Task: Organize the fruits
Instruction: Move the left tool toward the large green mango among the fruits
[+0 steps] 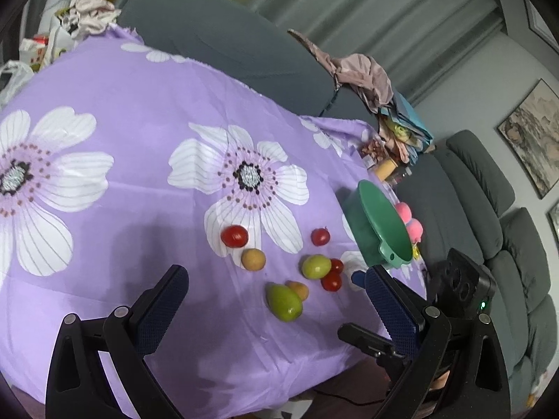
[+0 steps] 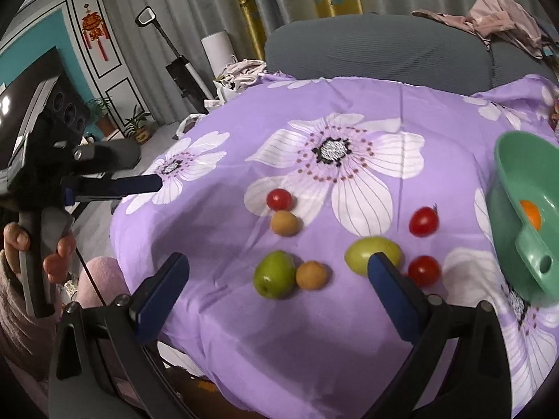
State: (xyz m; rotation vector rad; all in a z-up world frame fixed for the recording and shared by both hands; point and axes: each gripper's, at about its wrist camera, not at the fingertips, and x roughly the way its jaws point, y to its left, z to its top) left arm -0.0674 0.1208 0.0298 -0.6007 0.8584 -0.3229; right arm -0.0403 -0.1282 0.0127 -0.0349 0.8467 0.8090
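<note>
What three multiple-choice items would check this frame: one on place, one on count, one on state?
1. Where is the orange fruit?
A. On the cloth among the tomatoes
B. Inside the green bowl
C. Between the right gripper's fingers

2. How many green fruits lie on the purple cloth?
A. One
B. Two
C. Four

3. What state is the right gripper in?
A. Open, holding nothing
B. Shut on a tomato
C. Shut on a green fruit

Answers:
1 B: the right wrist view shows the orange fruit down inside the bowl's wall.
2 B: one green fruit lies beside a tan fruit, the other near the red ones.
3 A: its fingers stand wide apart with only cloth and loose fruit beyond them.
</note>
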